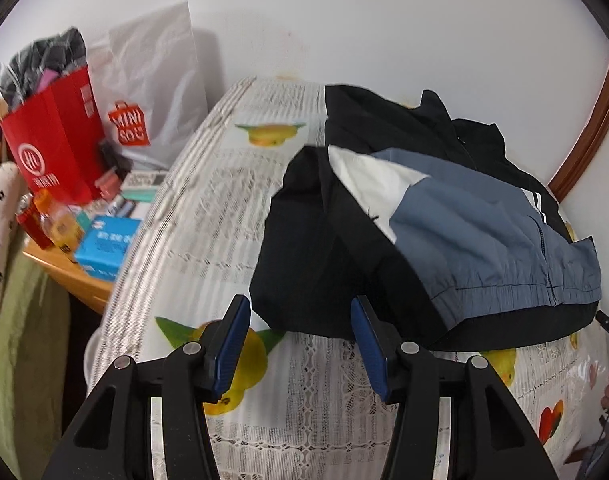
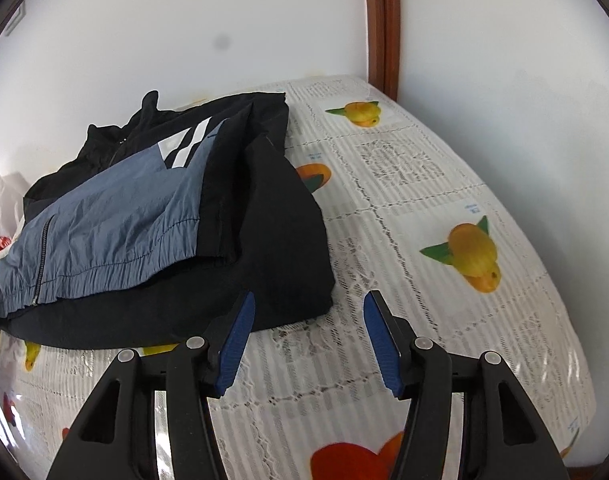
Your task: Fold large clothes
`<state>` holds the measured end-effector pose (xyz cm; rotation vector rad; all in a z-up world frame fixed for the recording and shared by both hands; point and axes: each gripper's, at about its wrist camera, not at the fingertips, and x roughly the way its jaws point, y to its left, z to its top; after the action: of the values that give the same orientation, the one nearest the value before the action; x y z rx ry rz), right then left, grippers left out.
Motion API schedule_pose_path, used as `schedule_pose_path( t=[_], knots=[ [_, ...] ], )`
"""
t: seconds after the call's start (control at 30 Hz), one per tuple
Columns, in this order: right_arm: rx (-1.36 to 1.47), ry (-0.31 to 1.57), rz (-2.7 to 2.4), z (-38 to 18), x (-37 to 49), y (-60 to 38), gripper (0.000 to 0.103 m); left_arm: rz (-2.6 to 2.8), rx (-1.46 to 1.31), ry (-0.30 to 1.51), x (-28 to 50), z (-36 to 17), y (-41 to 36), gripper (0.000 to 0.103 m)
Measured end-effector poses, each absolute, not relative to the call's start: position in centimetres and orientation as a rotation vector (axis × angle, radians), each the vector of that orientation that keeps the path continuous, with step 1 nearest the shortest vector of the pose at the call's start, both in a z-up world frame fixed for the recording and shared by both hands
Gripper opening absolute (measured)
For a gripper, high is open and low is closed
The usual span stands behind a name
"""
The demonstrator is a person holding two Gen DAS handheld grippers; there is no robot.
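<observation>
A black, blue-grey and white jacket (image 1: 444, 232) lies on the table with its sleeves folded in over the front; it also shows in the right wrist view (image 2: 152, 216). My left gripper (image 1: 300, 320) is open and empty, just in front of the jacket's near left black corner. My right gripper (image 2: 308, 312) is open and empty, just in front of the jacket's near right black corner. Both have blue pads (image 1: 232, 352) (image 2: 384, 352). The zip and elastic hem face me.
The table wears a white lace cloth with fruit prints (image 2: 424, 208). A white wall and a brown wooden frame (image 2: 382, 24) stand behind. Left of the table, a wooden stand holds a red paper bag (image 1: 56, 148), a white Miniso bag (image 1: 152, 92) and a blue box (image 1: 104, 244).
</observation>
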<state>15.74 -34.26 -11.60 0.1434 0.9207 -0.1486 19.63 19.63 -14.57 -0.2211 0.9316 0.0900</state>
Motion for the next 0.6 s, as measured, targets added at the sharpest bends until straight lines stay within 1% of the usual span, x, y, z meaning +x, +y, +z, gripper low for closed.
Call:
schedule_pose_path(
  t=[0.23,0.3,0.37,0.4,0.43,0.47,0.5,0.53,0.57,0.6],
  knots=[
    [0.188,0.969,-0.132,-13.4,18.0,-34.0,0.056,0.091,-0.257,0.950,21.1,-16.5,20.2,0.049],
    [0.205,0.974,-0.125,-13.9,18.5,-34.0,0.056,0.082,-0.279,0.955,21.4,-16.8,20.2,0.046],
    [0.223,0.970,-0.122,-14.1,18.8,-34.1,0.056,0.076,-0.284,0.951,21.5,-16.9,20.1,0.037],
    [0.230,0.969,-0.121,-14.2,18.9,-34.2,0.056,0.074,-0.284,0.950,21.5,-16.8,20.0,0.034],
    [0.234,0.965,-0.118,-14.2,19.0,-34.2,0.052,0.073,-0.283,0.950,21.5,-16.7,19.8,0.029],
    [0.235,0.963,-0.114,-14.2,19.0,-34.3,0.039,0.074,-0.278,0.949,21.4,-16.7,19.7,0.022],
    [0.233,0.965,-0.108,-14.2,19.1,-34.3,0.030,0.077,-0.268,0.949,21.4,-16.5,19.7,0.018],
    [0.224,0.969,-0.104,-14.1,19.1,-34.2,0.018,0.079,-0.262,0.949,21.3,-16.4,19.7,0.013],
    [0.214,0.969,-0.095,-14.1,19.1,-34.2,0.013,0.074,-0.269,0.947,21.1,-16.3,19.8,0.010],
    [0.209,0.964,-0.082,-13.9,19.0,-34.2,0.012,0.070,-0.282,0.948,20.9,-16.2,20.0,0.009]
  ],
)
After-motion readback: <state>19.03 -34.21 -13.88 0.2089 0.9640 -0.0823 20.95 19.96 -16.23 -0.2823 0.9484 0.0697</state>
